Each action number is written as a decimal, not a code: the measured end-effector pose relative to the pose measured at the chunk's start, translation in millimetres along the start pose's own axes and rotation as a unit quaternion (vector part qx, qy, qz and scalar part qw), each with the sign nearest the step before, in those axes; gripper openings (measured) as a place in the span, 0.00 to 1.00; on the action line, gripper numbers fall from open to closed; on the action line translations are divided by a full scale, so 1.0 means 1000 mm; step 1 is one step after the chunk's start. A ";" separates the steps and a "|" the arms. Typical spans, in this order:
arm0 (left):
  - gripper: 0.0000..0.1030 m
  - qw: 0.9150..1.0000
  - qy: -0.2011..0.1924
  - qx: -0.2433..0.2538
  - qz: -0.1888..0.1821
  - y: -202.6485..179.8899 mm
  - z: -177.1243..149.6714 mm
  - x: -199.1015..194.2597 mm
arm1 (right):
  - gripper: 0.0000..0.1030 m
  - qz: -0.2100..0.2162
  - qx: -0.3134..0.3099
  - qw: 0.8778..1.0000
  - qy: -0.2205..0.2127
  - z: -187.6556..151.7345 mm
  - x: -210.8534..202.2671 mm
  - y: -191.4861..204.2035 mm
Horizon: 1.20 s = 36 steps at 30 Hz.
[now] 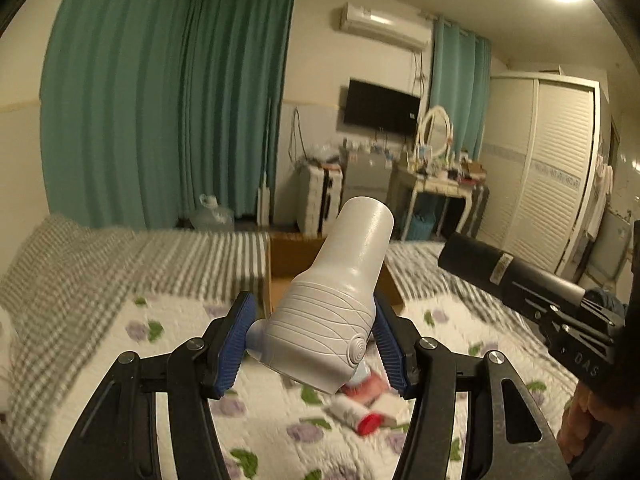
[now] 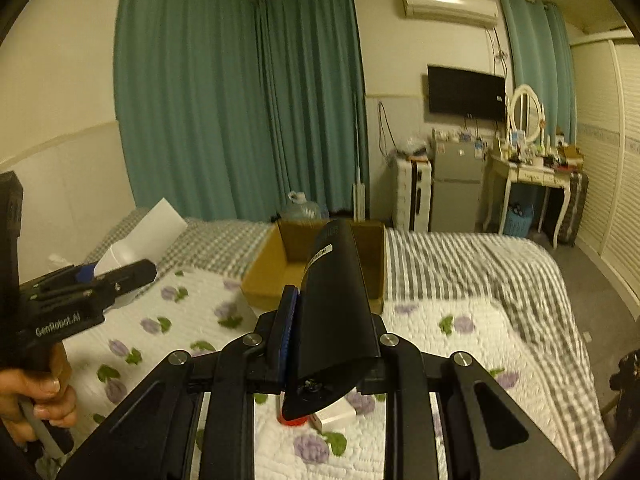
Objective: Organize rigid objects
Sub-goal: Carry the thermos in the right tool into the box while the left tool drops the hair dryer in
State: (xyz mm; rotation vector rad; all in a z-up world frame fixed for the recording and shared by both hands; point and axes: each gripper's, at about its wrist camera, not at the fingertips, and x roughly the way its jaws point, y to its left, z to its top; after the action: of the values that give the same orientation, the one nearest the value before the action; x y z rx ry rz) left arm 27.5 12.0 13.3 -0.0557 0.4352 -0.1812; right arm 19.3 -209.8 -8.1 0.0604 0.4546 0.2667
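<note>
White ribbed bottle (image 1: 328,312): the left gripper (image 1: 314,344) is pinching its lower body between blue pads (image 1: 236,344), holding it lifted above the quilted bed (image 1: 100,344), neck tilted forward toward the cardboard box (image 2: 280,276) just ahead, probably the collecting place. Black tapered object (image 2: 336,312), kind unclear: the right gripper (image 2: 332,344) is clamping it likewise, its far end pointing at the same box. Below and behind both grippers, a red-capped tube (image 1: 356,416) and small white packages (image 2: 336,412) are lying on the bed, apparently awaiting sorting.
</note>
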 end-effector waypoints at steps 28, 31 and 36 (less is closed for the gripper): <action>0.57 0.999 -0.026 0.018 0.031 -0.006 0.055 0.145 | 0.21 -0.004 -0.067 0.996 -0.056 0.081 0.100 -0.009; 0.57 0.999 -0.004 0.024 0.035 -0.003 0.045 0.180 | 0.21 -0.003 -0.068 0.997 -0.039 0.075 0.131 -0.015; 0.57 0.998 0.036 0.029 0.051 0.003 0.027 0.228 | 0.21 0.001 -0.068 0.998 0.000 0.057 0.190 -0.026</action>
State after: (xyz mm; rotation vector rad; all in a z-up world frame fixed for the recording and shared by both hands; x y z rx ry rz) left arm 242.6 -26.9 -56.9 0.0298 0.5023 -0.0948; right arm 214.8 -184.2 -40.4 -0.0711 0.4346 0.2994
